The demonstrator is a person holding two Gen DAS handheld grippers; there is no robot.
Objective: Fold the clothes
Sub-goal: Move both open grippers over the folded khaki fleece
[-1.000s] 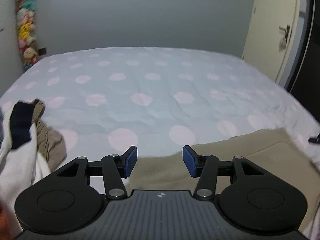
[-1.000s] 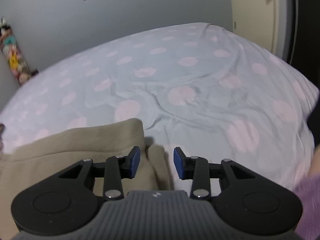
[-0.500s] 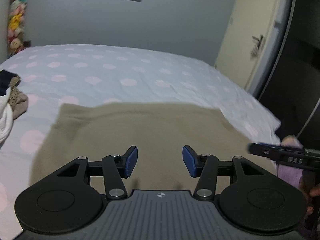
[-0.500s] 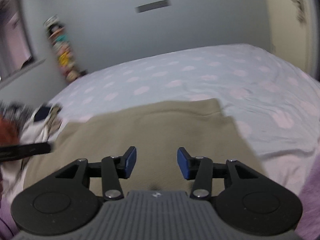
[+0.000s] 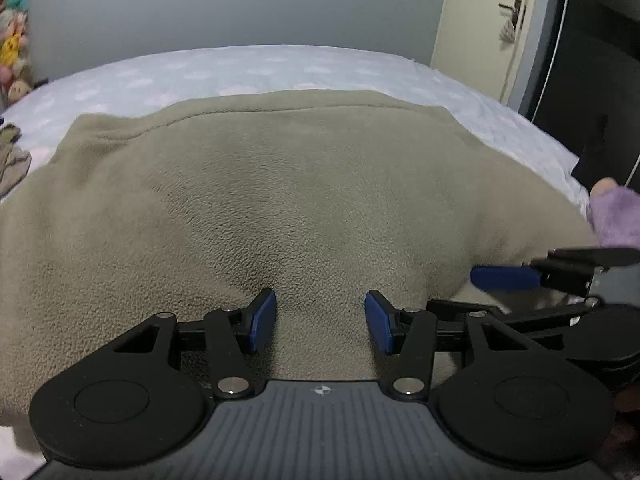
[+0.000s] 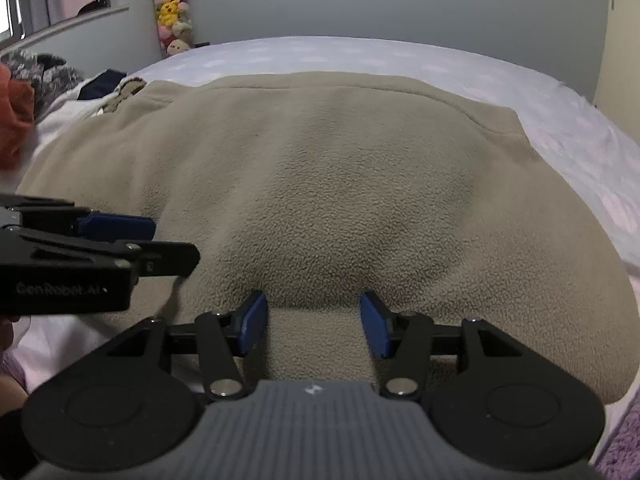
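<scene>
A beige fleece garment [image 5: 304, 184] lies spread flat on the bed and fills most of both views [image 6: 344, 184]. My left gripper [image 5: 320, 318] is open and low over the fleece's near edge, its blue pads on either side of a strip of fabric. My right gripper [image 6: 314, 320] is also open and just as low over that near edge. Each gripper shows in the other's view: the right gripper [image 5: 504, 278] enters from the right, and the left gripper [image 6: 116, 226] enters from the left. They sit side by side.
The bed sheet [image 5: 248, 68] is pale with pink dots. A pile of other clothes [image 6: 104, 88] and an orange cloth [image 6: 14, 120] lie at the bed's left. Plush toys [image 6: 172, 8] hang in the far corner. A door [image 5: 480, 28] stands on the right. A purple sleeve [image 5: 614, 216] shows.
Both grippers have dropped low over the fleece's near edge and drawn close together. The fleece now fills both views. Both stay open.
</scene>
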